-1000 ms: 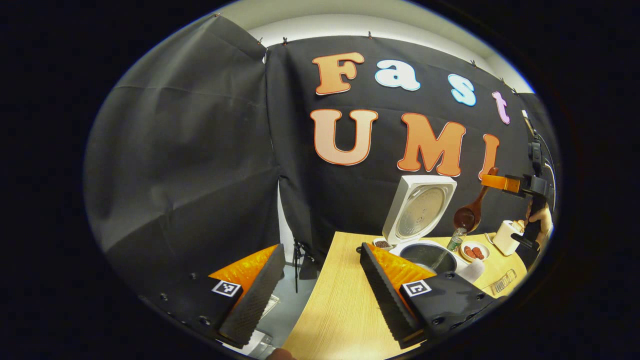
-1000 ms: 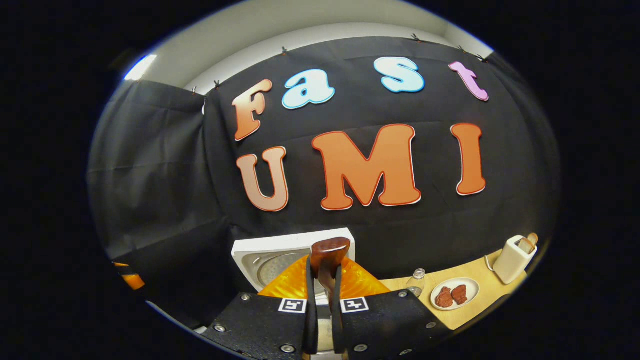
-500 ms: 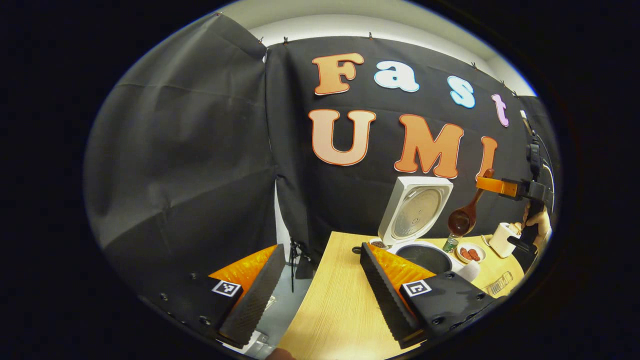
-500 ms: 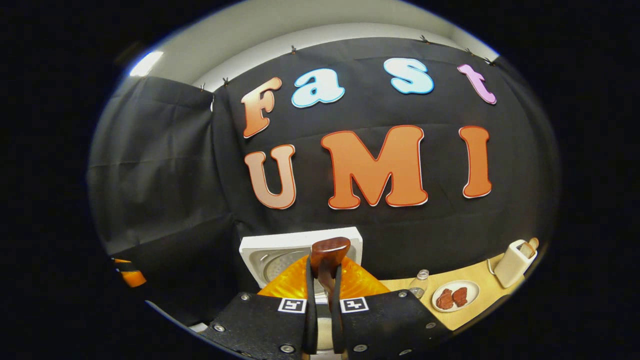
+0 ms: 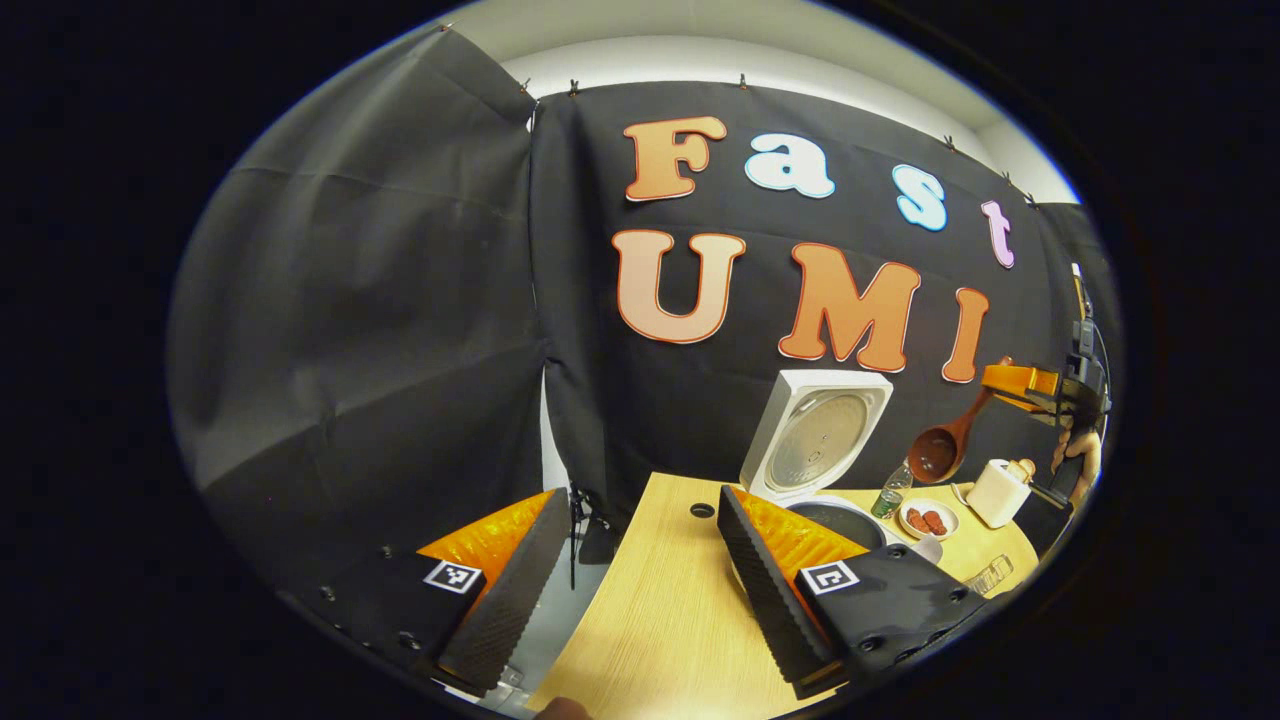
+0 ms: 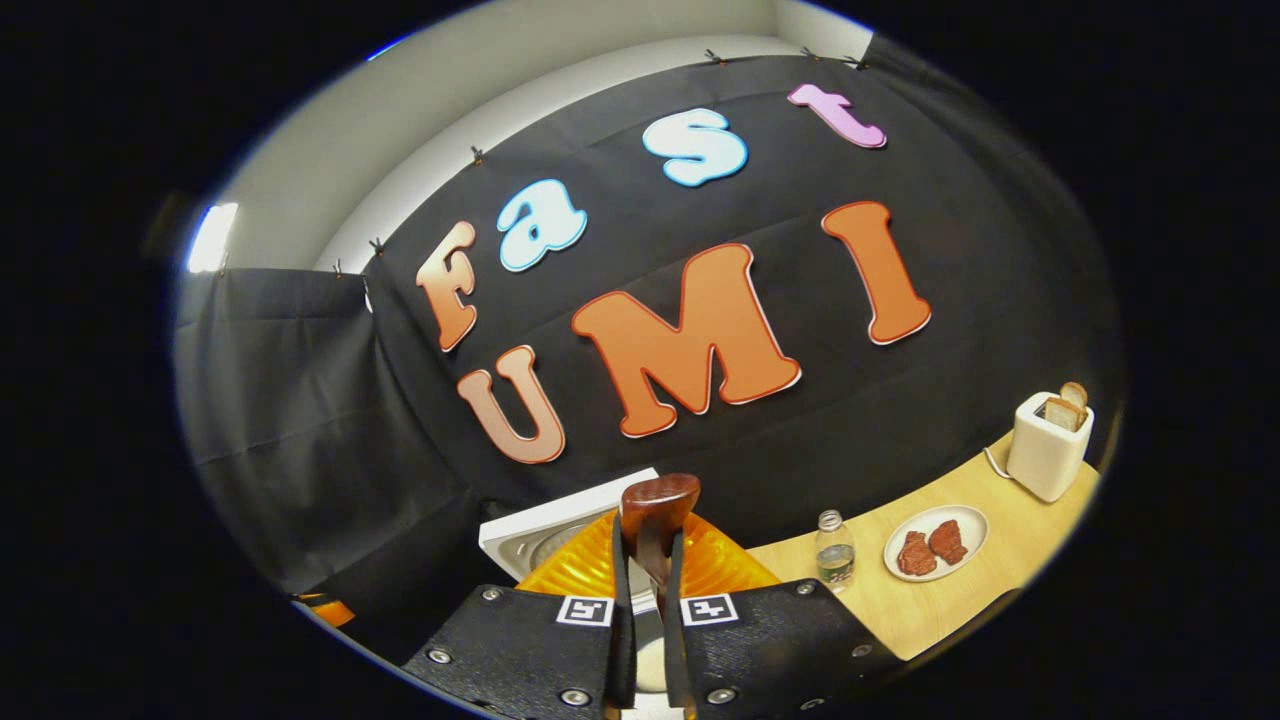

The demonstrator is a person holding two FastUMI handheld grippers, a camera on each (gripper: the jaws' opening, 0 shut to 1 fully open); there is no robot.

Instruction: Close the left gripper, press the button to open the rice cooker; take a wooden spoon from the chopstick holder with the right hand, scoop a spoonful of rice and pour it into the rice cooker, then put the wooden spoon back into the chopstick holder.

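Desk (image 5: 660,620): pale wood-grain top with a rounded far corner and a small dark hole near the back edge; black cloth hangs behind and to the side, with a white wall above it.

Rice cooker (image 5: 815,450): white, boxy, rounded corners; lid raised upright, its grey ribbed inner plate facing forward, the dark pot open below. It stands toward the back of the desk.

Wooden spoon (image 5: 945,445): dark reddish-brown, glossy, with a round bowl. It hangs in the air, bowl low, to the right of the raised lid and above the bottle. In the right gripper view its rounded handle end (image 6: 658,505) stands up between the fingers.

Right gripper (image 6: 646,640): clamped tight on the spoon handle.

Left gripper (image 5: 640,590): fingers spread wide, ribbed pads facing each other, holding nothing, low over the desk's near left edge.

Other items on the desk:
- Clear bottle (image 6: 832,552), upright.
- White plate (image 6: 935,540) with two reddish-brown pieces.
- Cream toaster (image 6: 1048,445) with bread slices in it, at the far right.
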